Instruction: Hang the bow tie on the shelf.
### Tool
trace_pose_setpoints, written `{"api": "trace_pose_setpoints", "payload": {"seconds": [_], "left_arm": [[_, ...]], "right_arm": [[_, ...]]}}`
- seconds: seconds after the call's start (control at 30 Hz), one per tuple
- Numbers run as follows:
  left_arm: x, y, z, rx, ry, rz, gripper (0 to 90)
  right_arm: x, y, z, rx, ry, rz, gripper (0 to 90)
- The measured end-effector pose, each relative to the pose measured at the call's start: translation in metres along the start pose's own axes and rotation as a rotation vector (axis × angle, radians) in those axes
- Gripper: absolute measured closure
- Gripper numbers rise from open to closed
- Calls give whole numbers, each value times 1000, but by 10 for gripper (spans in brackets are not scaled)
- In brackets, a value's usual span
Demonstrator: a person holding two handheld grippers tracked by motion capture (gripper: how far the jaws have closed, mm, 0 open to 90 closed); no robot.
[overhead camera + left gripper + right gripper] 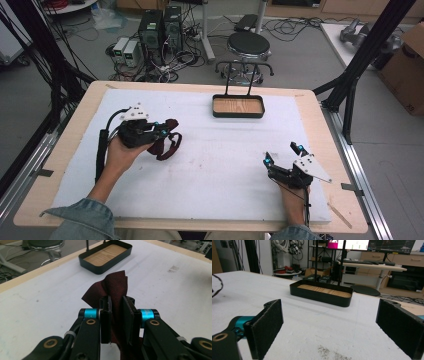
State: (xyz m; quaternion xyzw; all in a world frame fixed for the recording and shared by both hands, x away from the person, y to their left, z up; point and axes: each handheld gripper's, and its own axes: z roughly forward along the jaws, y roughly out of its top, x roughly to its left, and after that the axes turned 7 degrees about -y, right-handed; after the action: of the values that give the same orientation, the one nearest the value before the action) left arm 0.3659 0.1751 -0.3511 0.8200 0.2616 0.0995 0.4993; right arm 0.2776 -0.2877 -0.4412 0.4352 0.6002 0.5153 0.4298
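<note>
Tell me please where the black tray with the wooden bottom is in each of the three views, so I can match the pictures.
High view: the black tray sits at the table's far edge, slightly right of centre.
Left gripper view: top centre, beyond the dark red cloth between the jaws.
Right gripper view: centre, straight ahead between the open jaws.
Shared landmark: the two thin black posts rising from the tray's far side.

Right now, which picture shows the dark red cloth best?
The left gripper view: the dark red cloth sits close up, pinched between the left hand-held gripper jaws. The high view shows the cloth small, partly behind that gripper. The right gripper view looks toward the black tray.
</note>
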Motion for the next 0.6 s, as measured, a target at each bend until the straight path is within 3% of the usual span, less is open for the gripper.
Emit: {"api": "trace_pose_setpoints", "payload": {"seconds": [0.1,0.13,0.23,0.27,0.6], "left_arm": [[2,9,8,2,-27,9,774],[5,17,15,-14,-69,13,773],[8,26,21,-23,-92,17,773],[10,36,29,-26,-118,31,773],[24,79,61,-19,-181,56,774]], "right_arm": [[0,0,0,-1,3,1,65],[0,0,0,-1,3,3,65],[-1,0,0,-1,5,7,65],[-1,0,0,-1,5,9,65],[-2,-1,0,3,3,15,65]]}}
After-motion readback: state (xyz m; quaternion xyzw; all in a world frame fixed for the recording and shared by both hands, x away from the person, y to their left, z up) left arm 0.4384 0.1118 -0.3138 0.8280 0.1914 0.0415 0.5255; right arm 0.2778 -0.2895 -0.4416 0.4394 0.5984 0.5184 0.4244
